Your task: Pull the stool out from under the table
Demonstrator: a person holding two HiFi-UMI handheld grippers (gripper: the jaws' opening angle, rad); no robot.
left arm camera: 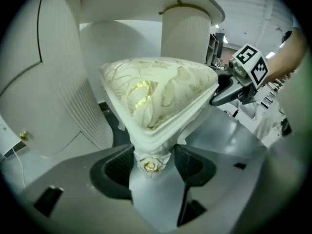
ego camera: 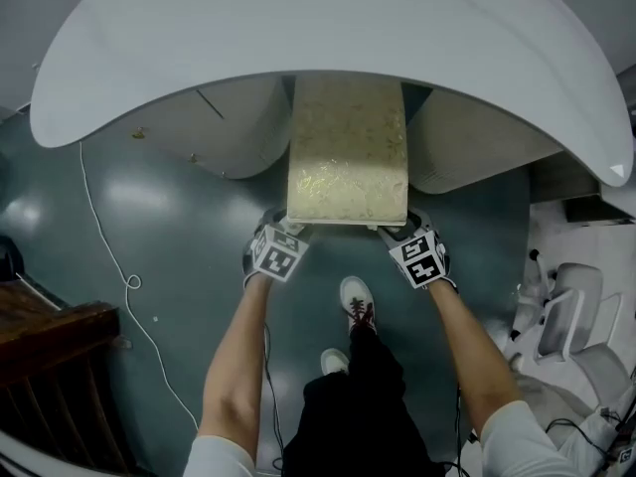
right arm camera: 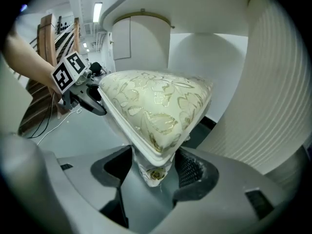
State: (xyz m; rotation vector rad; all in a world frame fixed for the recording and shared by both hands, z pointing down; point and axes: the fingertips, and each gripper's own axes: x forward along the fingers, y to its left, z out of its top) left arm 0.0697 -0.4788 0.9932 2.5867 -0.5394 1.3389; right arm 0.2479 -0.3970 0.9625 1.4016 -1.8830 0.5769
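Observation:
The stool (ego camera: 348, 152) has a cream cushion with a gold pattern and stands half under the white table (ego camera: 318, 38). My left gripper (ego camera: 288, 229) is at the stool's near left corner. In the left gripper view its jaws (left arm camera: 152, 162) press on both sides of the white corner leg with a gold rosette, below the cushion (left arm camera: 156, 91). My right gripper (ego camera: 397, 232) holds the near right corner the same way, its jaws (right arm camera: 155, 169) closed round the leg under the cushion (right arm camera: 156, 106). Each gripper view shows the other gripper at the far corner.
Two ribbed white pedestals (ego camera: 229, 127) (ego camera: 477, 147) of the table flank the stool. The person's feet (ego camera: 356, 301) stand just behind it on the grey floor. A white cable (ego camera: 109, 256) and dark wooden furniture (ego camera: 50, 366) lie left, a white office chair (ego camera: 571, 316) right.

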